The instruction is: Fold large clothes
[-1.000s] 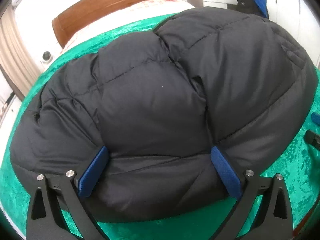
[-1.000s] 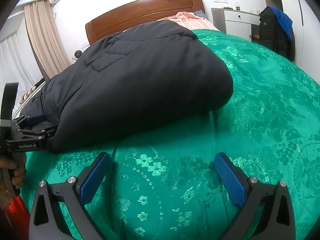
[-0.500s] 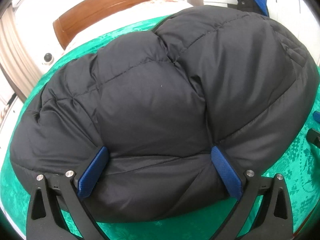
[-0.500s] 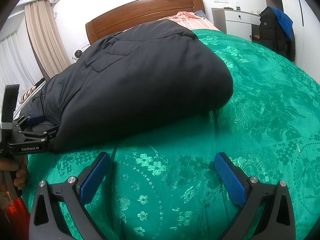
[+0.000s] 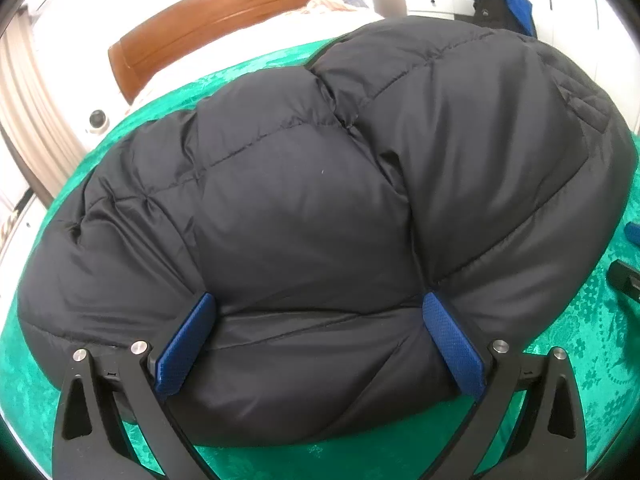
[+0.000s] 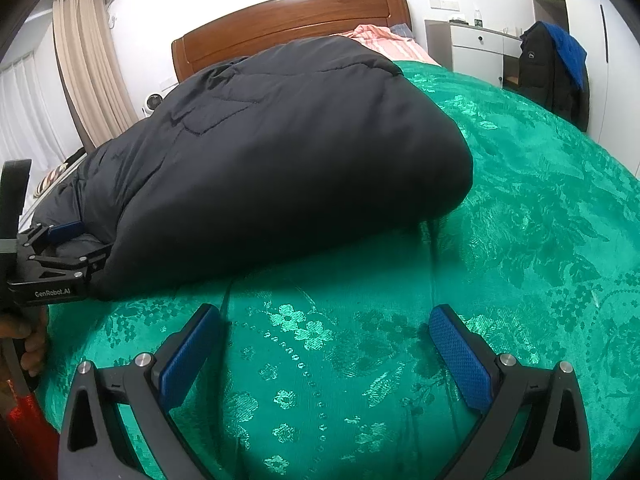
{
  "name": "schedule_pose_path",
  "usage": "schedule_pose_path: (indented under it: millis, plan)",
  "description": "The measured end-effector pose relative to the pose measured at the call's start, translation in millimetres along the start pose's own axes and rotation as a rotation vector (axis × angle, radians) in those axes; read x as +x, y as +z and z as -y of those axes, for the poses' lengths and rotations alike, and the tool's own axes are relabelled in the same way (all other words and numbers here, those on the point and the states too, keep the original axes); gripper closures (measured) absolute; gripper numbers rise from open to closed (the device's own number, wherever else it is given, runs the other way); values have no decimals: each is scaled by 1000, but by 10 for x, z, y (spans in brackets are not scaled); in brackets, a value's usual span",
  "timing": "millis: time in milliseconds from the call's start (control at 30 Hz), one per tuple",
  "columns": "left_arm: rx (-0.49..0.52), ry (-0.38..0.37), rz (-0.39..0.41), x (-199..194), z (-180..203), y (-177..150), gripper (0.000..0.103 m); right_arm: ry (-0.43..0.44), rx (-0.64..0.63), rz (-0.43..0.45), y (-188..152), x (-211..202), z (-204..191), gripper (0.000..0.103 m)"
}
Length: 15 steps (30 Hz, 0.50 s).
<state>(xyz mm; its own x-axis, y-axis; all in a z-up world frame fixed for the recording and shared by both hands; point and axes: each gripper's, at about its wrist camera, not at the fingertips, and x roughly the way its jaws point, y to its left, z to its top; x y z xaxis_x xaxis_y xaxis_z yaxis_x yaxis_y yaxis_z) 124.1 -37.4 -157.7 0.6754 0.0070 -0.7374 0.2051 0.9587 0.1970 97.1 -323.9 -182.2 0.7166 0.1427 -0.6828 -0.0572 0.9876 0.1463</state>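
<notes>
A large black puffer jacket [image 5: 320, 200] lies bunched into a thick mound on the green bedspread [image 5: 580, 340]. My left gripper [image 5: 318, 300] is open, its blue pads pushed into the jacket's near edge, and the padding bulges between them. In the right wrist view the jacket [image 6: 280, 160] fills the left and middle, with the left gripper [image 6: 60, 248] at its left end, held by a hand [image 6: 32, 344]. My right gripper [image 6: 325, 312] is open over bare bedspread [image 6: 520, 220], a short way in front of the jacket and holding nothing.
A wooden headboard [image 6: 288, 16] and pink striped bedding [image 6: 384, 38] lie behind the jacket. A white cabinet [image 6: 476, 52] and a hanging dark coat with blue lining [image 6: 552, 68] stand at the right wall. Curtains [image 6: 88, 72] hang on the left. Bedspread stretches to the right.
The left wrist view has shifted very slightly against the jacket. Both grippers stay open, and the jacket keeps its shape and place.
</notes>
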Motion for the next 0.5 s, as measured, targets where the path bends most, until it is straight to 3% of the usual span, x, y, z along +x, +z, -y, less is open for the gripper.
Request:
schedule_pose_path:
  millis: [333, 500]
  plan:
    - [7, -18, -14, -46, -48, -6, 1, 4, 1, 9, -19, -16, -23, 0]
    - [113, -47, -78, -272, -40, -40, 1, 61, 87, 35, 11, -128, 134, 0]
